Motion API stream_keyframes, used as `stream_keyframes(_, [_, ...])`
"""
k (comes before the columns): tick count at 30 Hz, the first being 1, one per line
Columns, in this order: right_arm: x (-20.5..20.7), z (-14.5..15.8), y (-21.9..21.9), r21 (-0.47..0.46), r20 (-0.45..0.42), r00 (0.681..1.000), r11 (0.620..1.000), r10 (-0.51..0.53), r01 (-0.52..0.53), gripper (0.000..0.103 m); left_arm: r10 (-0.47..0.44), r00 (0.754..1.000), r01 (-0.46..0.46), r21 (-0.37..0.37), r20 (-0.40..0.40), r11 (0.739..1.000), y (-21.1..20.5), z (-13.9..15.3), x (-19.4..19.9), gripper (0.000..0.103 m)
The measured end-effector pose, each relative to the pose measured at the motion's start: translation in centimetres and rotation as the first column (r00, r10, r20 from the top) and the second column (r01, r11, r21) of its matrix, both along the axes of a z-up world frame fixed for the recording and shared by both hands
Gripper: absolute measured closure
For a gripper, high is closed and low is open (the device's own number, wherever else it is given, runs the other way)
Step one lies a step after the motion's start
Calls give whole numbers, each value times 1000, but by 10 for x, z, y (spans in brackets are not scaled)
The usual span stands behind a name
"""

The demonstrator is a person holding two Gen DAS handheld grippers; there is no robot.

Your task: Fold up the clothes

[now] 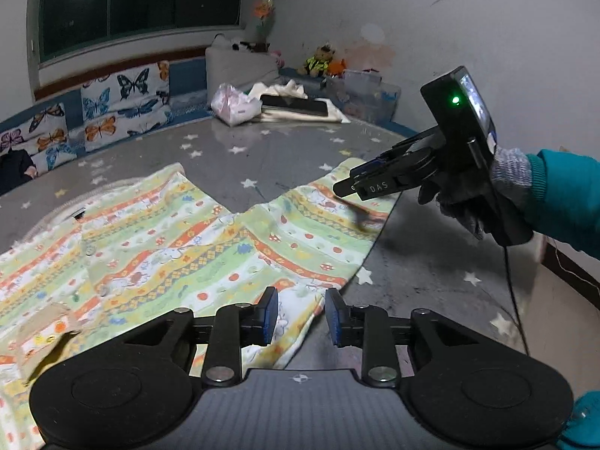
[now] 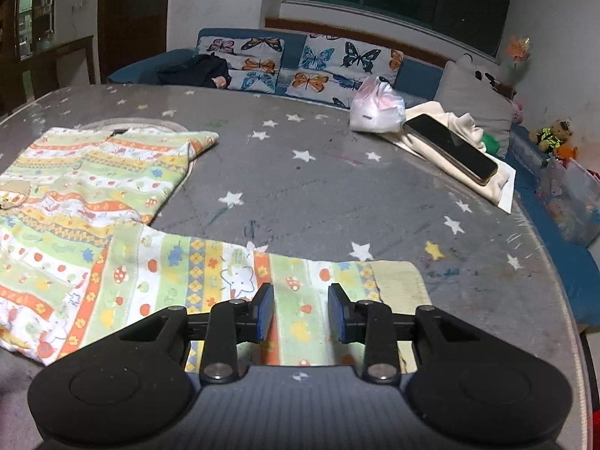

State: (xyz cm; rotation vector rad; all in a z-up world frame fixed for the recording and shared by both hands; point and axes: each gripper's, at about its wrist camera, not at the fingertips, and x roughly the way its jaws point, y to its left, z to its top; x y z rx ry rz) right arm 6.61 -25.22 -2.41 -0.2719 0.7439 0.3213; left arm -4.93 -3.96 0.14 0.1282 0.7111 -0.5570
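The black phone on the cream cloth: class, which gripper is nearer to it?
Right. The right gripper hovers over the shirt's sleeve, on the side where the phone lies. The left gripper sits at the shirt's hem, farther away.

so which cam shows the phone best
The right wrist view: the phone lies close and whole, screen up on folded cream cloth. The left wrist view shows it far off, small, at a flat angle.
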Motion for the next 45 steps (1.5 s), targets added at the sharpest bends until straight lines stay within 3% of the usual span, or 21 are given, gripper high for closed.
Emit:
stream_keyframes(3, [7, -4, -10, -1, -13, 999, 999, -38, 37, 67, -17, 1000, 17, 2, -26, 1000, -7, -10, 5, 65])
stream_keyframes(8, [15, 8, -20, -49, 3, 997, 995, -82, 82, 67, -49, 996, 49, -9, -68, 999, -10, -24, 6, 65])
stream_keyframes(14, [34, 39, 12, 20, 6, 999, 999, 42, -42, 67, -63, 995, 60, -42, -75, 997, -3, -23, 2, 64])
stream_keyframes(17, [48, 47, 38, 31, 4, 994, 994, 108, -108, 67, -18, 999, 15, -65, -47, 998, 12, -13, 4, 63])
stream_keyframes(22, [72, 34, 93, 9, -19, 978, 979, 206, -206, 67, 49, 997, -54, -88, -61, 995, 34, -11, 12, 62])
stream_keyframes(29, [103, 6, 157, -25, -55, 955, 956, 292, -294, 67, 24, 992, -36, -95, -121, 995, 37, -26, 15, 62])
stream_keyframes(34, [126, -8, 163, -70, -71, 959, 958, 274, -279, 66, 10, 991, -26, -118, -132, 993, 39, -30, 15, 61])
stream_keyframes(40, [147, 0, 154, -69, -16, 984, 982, 176, -177, 67, -7, 992, -10, -134, -128, 991, 40, -32, 15, 57])
stream_keyframes(43, [151, 1, 153, -4, -50, 978, 979, 202, -202, 68, -8, 992, -10, -141, -129, 990, 40, -32, 15, 57])
stream_keyframes(45, [151, -4, 159, -35, -51, 974, 974, 220, -222, 70, -10, 992, -9, -144, -129, 990, 41, -32, 16, 57])
